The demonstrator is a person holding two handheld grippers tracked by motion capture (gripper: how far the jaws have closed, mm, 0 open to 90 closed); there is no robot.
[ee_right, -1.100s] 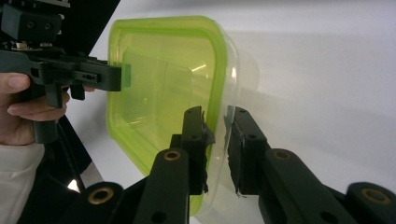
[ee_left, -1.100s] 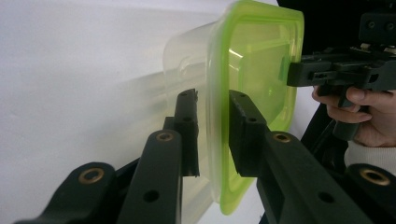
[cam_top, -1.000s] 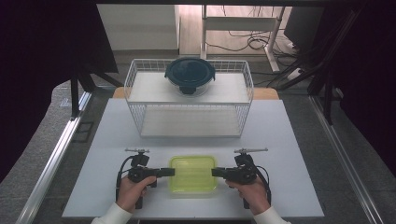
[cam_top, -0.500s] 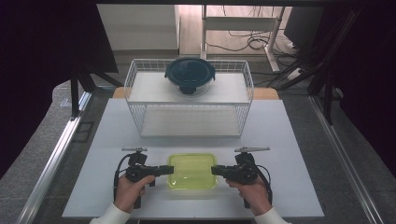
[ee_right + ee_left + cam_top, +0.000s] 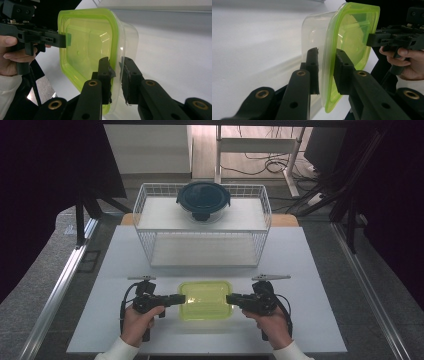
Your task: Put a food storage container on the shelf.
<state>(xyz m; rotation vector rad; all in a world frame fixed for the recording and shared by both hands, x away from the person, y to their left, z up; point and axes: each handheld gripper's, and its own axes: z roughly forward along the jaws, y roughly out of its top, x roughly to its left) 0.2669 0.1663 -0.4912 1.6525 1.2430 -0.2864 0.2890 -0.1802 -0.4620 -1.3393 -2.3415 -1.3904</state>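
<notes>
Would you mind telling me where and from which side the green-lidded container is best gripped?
Grip the green-lidded container at its overhanging lid rim on the two short ends, one tongs from each side. The left tongs and right tongs already straddle that rim; the flat lip suits jaws closing above and below.

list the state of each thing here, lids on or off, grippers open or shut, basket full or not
green-lidded container: lid on, looks empty, gripped at both short ends.
left hand-held gripper: shut on the container's rim.
right hand-held gripper: shut on the opposite rim.
round dark-lidded container: lid on, resting on the basket's upper shelf.
wire basket: upright, lower level bare.
</notes>
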